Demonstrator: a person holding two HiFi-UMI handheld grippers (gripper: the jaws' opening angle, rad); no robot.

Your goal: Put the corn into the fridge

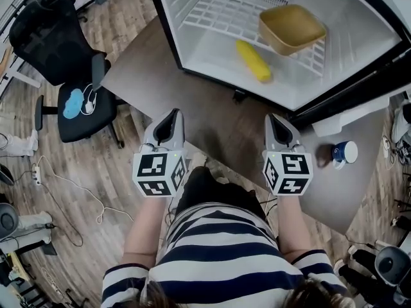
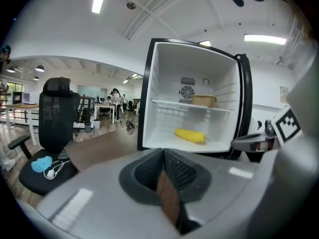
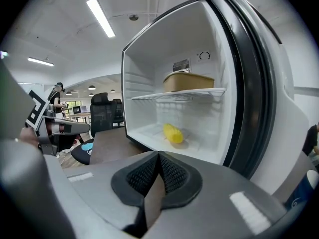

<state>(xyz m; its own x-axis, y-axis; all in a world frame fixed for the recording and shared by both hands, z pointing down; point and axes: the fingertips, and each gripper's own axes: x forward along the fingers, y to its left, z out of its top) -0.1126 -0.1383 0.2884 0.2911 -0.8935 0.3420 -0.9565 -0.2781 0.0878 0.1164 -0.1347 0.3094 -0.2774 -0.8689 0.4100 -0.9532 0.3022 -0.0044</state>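
The yellow corn [image 1: 253, 60] lies on the white floor of the open fridge [image 1: 192, 56], below the wire shelf; it also shows as the corn [image 2: 189, 134] in the left gripper view and the corn [image 3: 173, 132] in the right gripper view. My left gripper [image 1: 169, 124] is held in front of the fridge, shut and empty. My right gripper [image 1: 277, 126] hangs beside it at the same height, shut with nothing between its pads. Both point toward the fridge, well short of it.
A tan tub [image 1: 291, 28] stands on the fridge's wire shelf [image 1: 218, 15]. The fridge door [image 3: 259, 83] stands open at the right. A black office chair [image 1: 70, 76] with a blue item is at the left. A blue-white mug [image 1: 345, 153] sits at the right on a brown tabletop [image 1: 212, 120].
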